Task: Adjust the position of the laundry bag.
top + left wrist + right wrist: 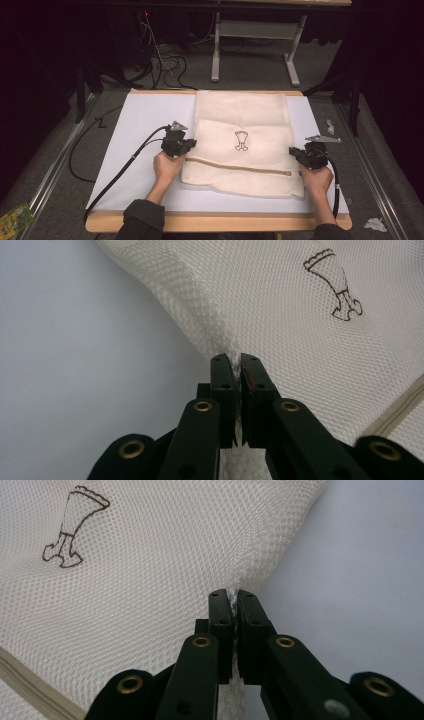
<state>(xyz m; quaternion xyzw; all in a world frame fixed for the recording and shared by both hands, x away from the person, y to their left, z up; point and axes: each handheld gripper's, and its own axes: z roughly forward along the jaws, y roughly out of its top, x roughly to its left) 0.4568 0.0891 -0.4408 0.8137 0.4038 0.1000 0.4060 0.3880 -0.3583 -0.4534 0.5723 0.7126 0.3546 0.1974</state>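
A cream mesh laundry bag (242,125) with a small brown printed figure (241,140) and a beige zipper (235,166) lies on the white sheet. My left gripper (190,144) is shut on the bag's left edge; in the left gripper view its jaws pinch a ridge of mesh (220,335) at the left gripper's tips (237,360). My right gripper (295,152) is shut on the bag's right edge, and the right gripper view shows mesh (150,580) caught between the right gripper's tips (233,595). The bag's near part is folded over, with the zipper on top.
The white sheet (145,125) covers a wooden table (215,221). Black cables (120,170) trail off to the left. A grey table frame (255,30) stands on the floor behind. Scraps lie on the floor at right (375,224) and a green packet at left (14,218).
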